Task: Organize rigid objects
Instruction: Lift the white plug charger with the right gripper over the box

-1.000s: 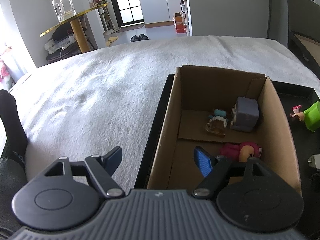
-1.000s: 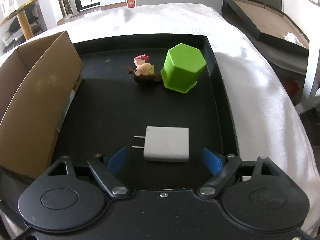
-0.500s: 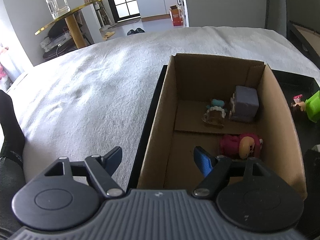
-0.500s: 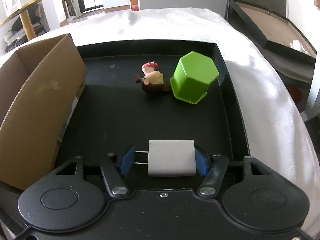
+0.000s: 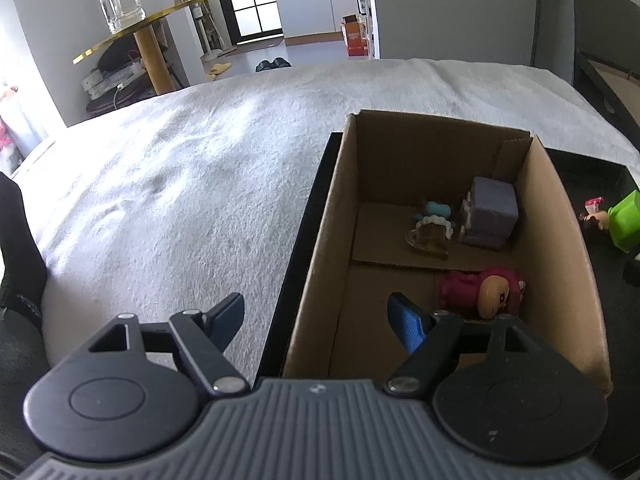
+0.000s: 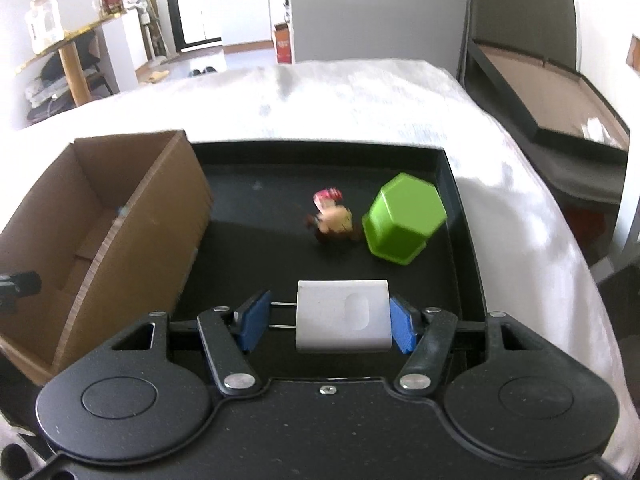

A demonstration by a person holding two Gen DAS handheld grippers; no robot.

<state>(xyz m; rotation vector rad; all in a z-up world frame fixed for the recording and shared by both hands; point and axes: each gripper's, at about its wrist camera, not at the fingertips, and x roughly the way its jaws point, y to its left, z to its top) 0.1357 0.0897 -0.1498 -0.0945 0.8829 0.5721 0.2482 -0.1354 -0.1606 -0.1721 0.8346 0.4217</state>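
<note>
My right gripper (image 6: 326, 322) is shut on a white plug charger (image 6: 343, 316), its prongs against the left pad, and holds it above the black tray (image 6: 256, 248). A small doll figure (image 6: 334, 220) and a green hexagonal cup (image 6: 402, 218) lie on the tray beyond. The cardboard box (image 6: 132, 216) stands at the tray's left. My left gripper (image 5: 316, 320) is open and empty, straddling the near left wall of the box (image 5: 320, 240). Inside lie a pink doll (image 5: 486, 292), a grey-purple block (image 5: 490, 212) and a small toy with white trim (image 5: 432, 228).
The tray and box rest on a white blanket (image 5: 180, 184) on a bed. A gold side table with a glass jar (image 5: 120, 4) stands far left. A dark frame with cardboard (image 6: 540, 92) is at the right. A leg in a black sock (image 5: 18, 240) is at the left edge.
My right gripper closed on the white charger and lifted it off the tray, tilting up. My left gripper stayed open and shifted slightly by the box.
</note>
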